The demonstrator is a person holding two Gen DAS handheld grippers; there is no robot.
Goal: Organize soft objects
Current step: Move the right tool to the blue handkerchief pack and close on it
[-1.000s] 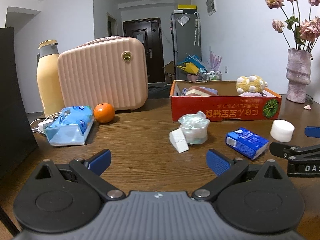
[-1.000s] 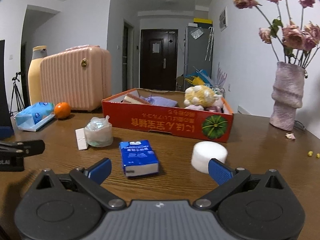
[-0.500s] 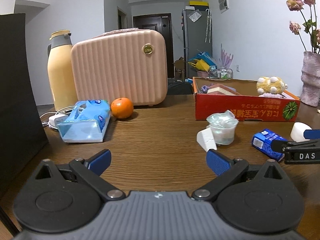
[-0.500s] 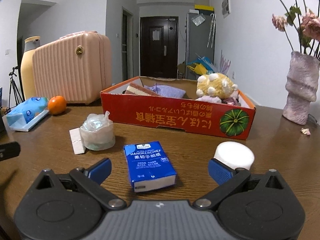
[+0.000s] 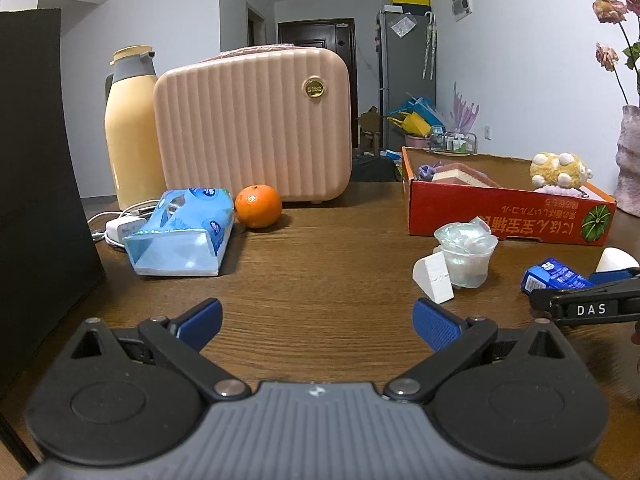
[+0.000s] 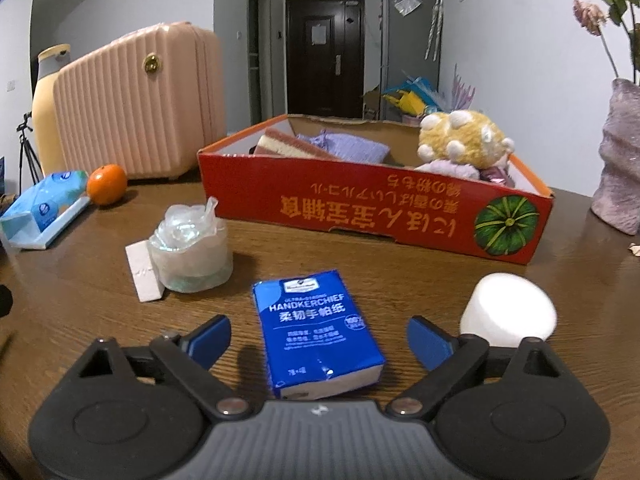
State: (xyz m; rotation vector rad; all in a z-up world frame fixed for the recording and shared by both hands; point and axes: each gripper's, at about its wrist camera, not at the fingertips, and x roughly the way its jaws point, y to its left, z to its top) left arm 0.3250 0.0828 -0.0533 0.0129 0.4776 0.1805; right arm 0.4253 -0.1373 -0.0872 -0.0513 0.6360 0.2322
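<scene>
Box (image 6: 360, 216) part-filled w/ plush (image 6: 460, 140); my right gripper (image 6: 319, 336) closing round tissue pack (image 6: 316, 332), fingers not touching; left gripper (image 5: 318, 316) released.

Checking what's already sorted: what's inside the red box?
Inside the red box: a yellow plush toy, a purple pouch, a pink-and-cream sponge. Its near wall hides the floor.

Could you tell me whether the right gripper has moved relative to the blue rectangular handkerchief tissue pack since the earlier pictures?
Yes. The right gripper has advanced toward the red cardboard box; the blue tissue pack now lies between its closing, not yet touching jaws.
</scene>
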